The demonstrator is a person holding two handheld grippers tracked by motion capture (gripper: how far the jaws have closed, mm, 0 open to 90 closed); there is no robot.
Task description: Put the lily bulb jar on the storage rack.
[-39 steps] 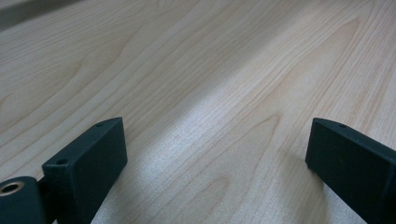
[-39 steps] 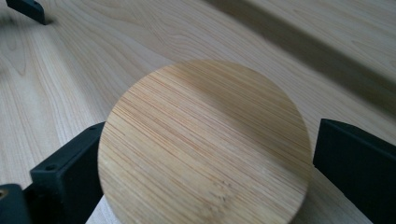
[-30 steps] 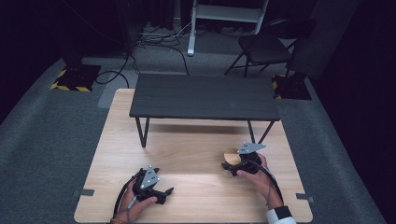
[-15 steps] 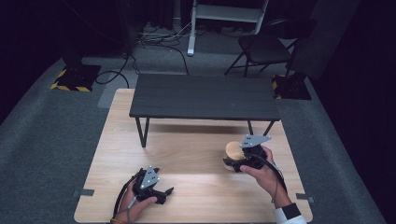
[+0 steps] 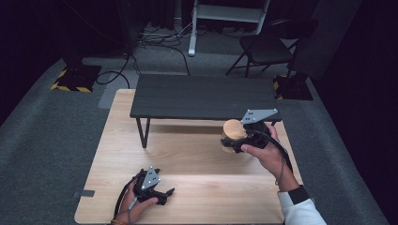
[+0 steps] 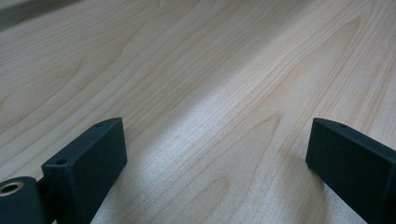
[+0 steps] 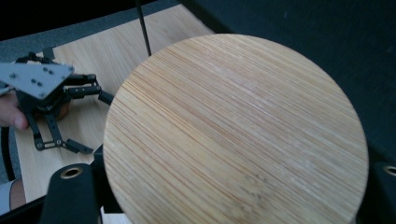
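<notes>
Since a second ago our right gripper [image 5: 238, 140] has lifted the one round jar with the flat bamboo lid [image 5: 233, 133] up toward the near edge of the one low black slatted bench [image 5: 202, 97], jaws clamped on it. Our left gripper [image 5: 162, 194] rests well nearer than the bench on the pale wooden tabletop [image 5: 197, 159], jaws wide apart, holding nothing.

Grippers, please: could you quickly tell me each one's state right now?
Left gripper: open, empty, on the wooden table.
Right gripper: shut on the round-lidded jar.
</notes>
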